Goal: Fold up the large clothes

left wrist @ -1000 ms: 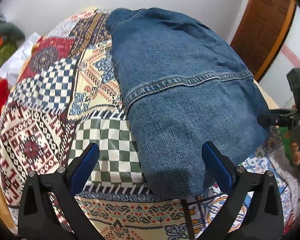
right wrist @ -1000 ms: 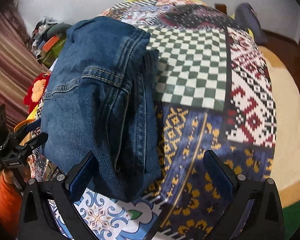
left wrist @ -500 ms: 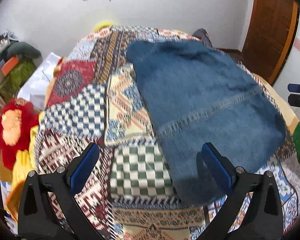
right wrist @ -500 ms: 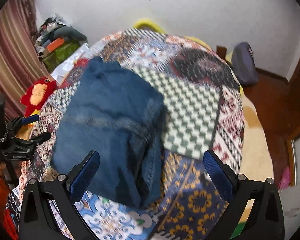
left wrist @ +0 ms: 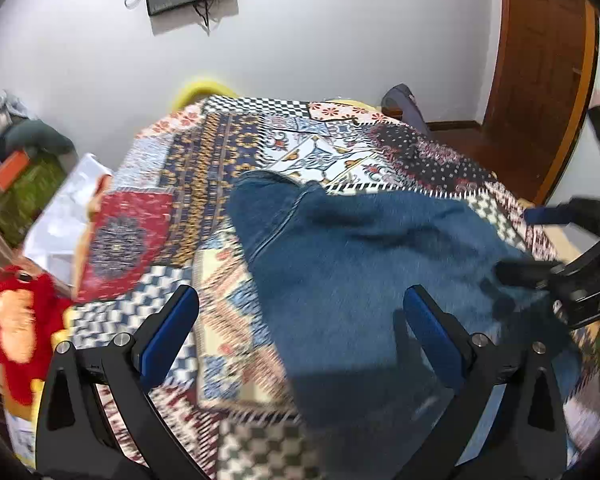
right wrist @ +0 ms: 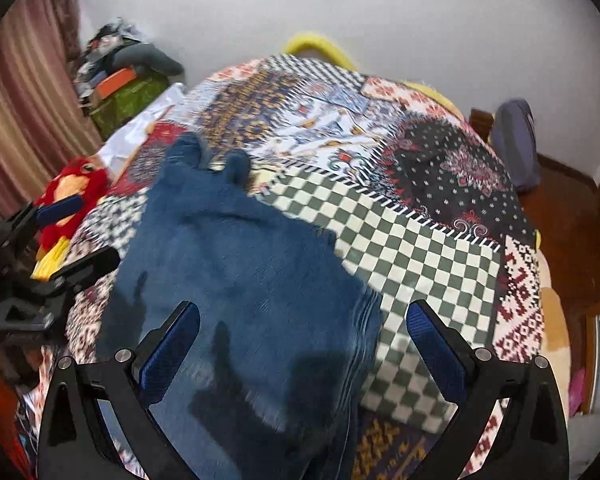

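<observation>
The folded garment (left wrist: 364, 280) is seen to be blue denim, matt and coarse-woven, with a stitched seam toward 11 o'clock. The bedspread (right wrist: 412, 240) is a printed patchwork cloth, matt and smooth. The left gripper (left wrist: 300, 328) and right gripper (right wrist: 302, 340) are formed of matt black plastic with bright metal screws; their blue pads (right wrist: 170, 354) are finely textured. At 9 o'clock, a red plush toy (left wrist: 8, 320) is seen. The door (left wrist: 540, 60) at 2 o'clock is glossy varnished wood.
</observation>
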The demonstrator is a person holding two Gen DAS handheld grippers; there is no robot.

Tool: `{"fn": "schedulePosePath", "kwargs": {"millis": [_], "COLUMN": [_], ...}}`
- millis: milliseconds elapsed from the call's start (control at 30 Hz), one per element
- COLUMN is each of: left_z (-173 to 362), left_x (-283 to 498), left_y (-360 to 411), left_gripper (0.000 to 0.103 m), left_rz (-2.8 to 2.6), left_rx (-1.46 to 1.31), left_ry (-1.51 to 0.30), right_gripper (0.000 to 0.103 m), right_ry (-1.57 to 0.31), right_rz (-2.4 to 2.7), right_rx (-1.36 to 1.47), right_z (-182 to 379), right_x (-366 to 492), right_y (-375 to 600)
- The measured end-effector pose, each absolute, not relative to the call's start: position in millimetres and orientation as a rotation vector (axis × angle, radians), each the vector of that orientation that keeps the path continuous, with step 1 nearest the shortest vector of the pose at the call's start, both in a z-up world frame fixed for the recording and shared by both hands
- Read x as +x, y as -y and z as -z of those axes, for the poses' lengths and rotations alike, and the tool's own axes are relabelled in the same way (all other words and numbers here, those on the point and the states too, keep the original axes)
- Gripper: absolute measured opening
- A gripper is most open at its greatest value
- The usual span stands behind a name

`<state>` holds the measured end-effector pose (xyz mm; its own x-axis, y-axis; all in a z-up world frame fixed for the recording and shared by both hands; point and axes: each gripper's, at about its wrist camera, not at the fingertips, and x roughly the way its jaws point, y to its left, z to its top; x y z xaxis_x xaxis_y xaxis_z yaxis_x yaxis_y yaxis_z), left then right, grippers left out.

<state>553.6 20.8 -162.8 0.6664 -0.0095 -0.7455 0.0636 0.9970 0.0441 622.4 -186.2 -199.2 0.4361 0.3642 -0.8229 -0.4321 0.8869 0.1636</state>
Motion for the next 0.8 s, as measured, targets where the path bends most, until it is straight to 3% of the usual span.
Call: {"fn": "schedulePosePath", "kwargs": {"millis": [167,400,800], "left_z": [189.4,224.5,174.8], "left_x": [600.0,638.3,583.0], "left_y": [-19.3,-48.4,-51.2], "left_gripper": [0.103,0.103,0.103], "left_rz": [0.035,0.034,-0.030], "left_rx": [0.009,-0.231,-0.078], "left_ry": [-0.910,-1.033,-0.918], "right_gripper": [0.103,0.103,0.103], "right_ry": [-1.115,-1.064,-1.016], "right_rz": [-0.498,-0.420,-0.399], "right_rx": [0.014,-0.015,-0.055], "right_z": [234.3,256.4,213.8], "right_x": [662.0,675.4,636.6], "right_y": [189.2,210.1,242.3]}}
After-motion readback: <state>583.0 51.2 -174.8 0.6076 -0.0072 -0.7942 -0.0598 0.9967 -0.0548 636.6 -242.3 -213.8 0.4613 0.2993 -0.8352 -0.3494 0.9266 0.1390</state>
